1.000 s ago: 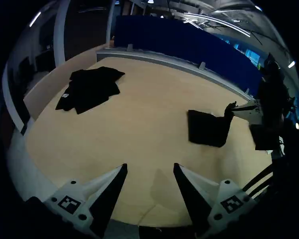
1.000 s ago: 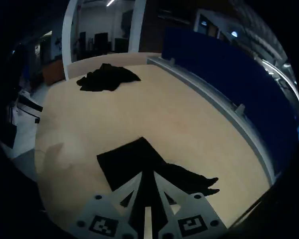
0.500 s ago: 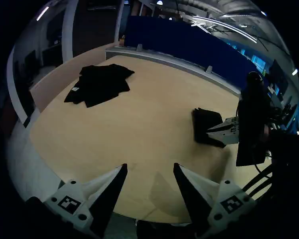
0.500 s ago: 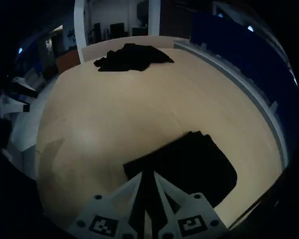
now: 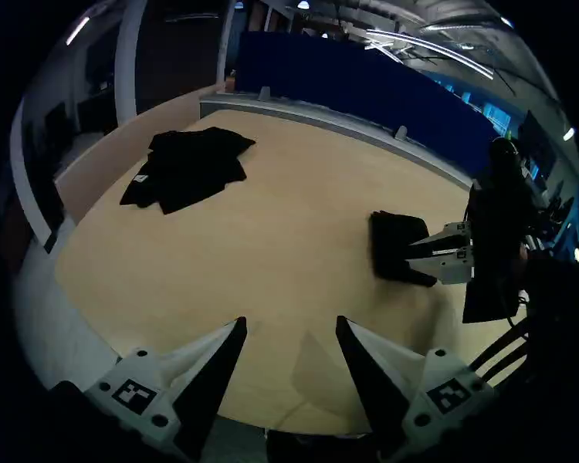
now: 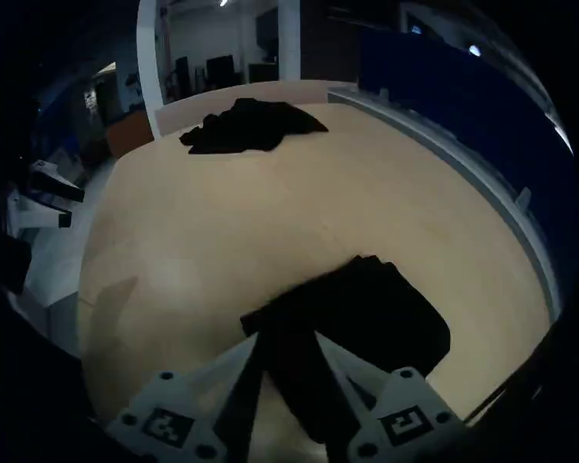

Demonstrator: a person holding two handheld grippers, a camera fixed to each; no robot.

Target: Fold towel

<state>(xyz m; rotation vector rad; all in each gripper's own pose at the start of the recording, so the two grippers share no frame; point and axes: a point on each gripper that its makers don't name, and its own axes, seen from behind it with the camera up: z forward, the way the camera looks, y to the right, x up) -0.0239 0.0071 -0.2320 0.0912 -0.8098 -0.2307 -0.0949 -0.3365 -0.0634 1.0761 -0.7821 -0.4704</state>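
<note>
Left gripper view: my left hand-held gripper (image 5: 289,320) hangs wide open over the pale wooden bench (image 5: 251,231), holding nothing. The small folded black cloth towel (image 5: 396,241) lies flat toward the bench's right side, with the right hand-held gripper (image 5: 409,254) at its edge. A loose heap of black cloth (image 5: 185,158) sits well apart.

Right gripper view: half a second ago these fingers were pinched together; now they stand apart, the towel let go beneath them. I judge the fold laid down, with only the withdrawal left
</note>
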